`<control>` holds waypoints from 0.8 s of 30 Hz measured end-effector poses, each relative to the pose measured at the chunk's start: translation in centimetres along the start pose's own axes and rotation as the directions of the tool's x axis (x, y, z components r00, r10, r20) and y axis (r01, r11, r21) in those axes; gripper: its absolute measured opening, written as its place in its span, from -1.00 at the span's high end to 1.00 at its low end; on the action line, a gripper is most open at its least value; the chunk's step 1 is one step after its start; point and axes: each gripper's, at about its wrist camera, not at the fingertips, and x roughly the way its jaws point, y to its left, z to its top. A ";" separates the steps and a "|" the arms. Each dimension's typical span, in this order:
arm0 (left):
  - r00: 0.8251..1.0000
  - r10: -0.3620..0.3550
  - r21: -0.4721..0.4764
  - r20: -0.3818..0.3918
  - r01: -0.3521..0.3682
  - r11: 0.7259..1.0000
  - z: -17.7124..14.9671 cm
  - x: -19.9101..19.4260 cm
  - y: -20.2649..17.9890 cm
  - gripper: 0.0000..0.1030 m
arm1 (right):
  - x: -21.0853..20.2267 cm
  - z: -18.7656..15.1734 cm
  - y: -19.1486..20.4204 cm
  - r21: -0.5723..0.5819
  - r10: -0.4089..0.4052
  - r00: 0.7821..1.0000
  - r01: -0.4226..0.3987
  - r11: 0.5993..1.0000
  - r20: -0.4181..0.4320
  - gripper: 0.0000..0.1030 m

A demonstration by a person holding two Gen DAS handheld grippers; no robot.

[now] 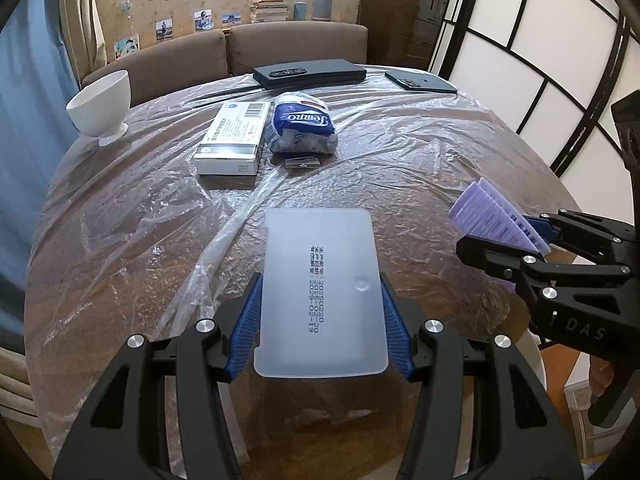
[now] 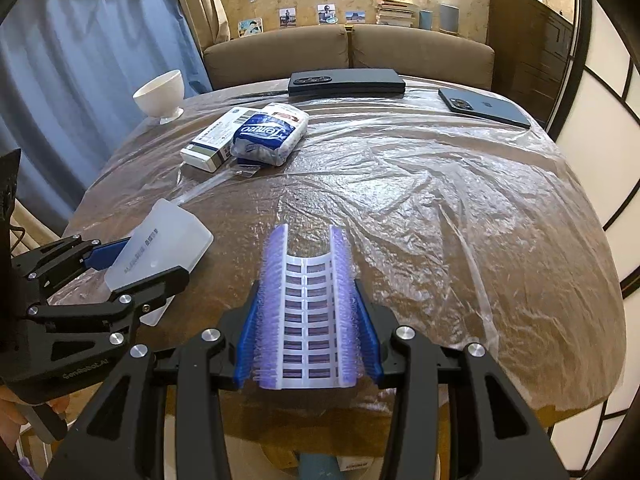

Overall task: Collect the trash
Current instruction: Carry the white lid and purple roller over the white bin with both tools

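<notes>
Fingers of left gripper (image 1: 320,316) clamped on frosted lid (image 1: 320,292), right gripper (image 2: 306,320) pinching purple strip (image 2: 307,312), both held over table's near edge (image 2: 520,360). Best kept level and firmly squeezed, carried clear of tissue pack (image 1: 301,126) toward some bin, unseen.

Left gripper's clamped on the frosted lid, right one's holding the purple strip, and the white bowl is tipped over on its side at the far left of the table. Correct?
Not quite. The bowl stands upright on its foot at the table's far left, as the right wrist view shows. The rest holds: the left gripper is clamped on the frosted lid, and the right gripper holds the purple strip.
</notes>
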 end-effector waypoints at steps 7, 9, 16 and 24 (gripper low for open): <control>1.000 -0.019 0.009 0.017 0.019 1.000 -0.9 -1.7 -1.5 -0.09 | -2.1 -1.4 0.5 0.000 0.015 1.000 -0.015 1.000 0.011 0.18; 1.000 -0.020 0.005 0.021 0.020 1.000 -1.2 -2.2 -2.1 -0.09 | -2.8 -1.8 0.5 -0.007 0.024 1.000 -0.024 1.000 0.012 0.18; 0.999 -0.003 -0.015 0.032 0.004 1.000 -2.9 -3.9 -4.4 -0.08 | -4.6 -3.6 0.1 -0.062 0.038 0.999 -0.037 0.997 0.018 0.18; 0.999 0.039 -0.046 0.020 -0.038 0.998 -5.0 -5.3 -6.5 -0.08 | -6.4 -5.9 -2.0 -0.069 0.109 0.994 -0.109 0.992 -0.006 0.18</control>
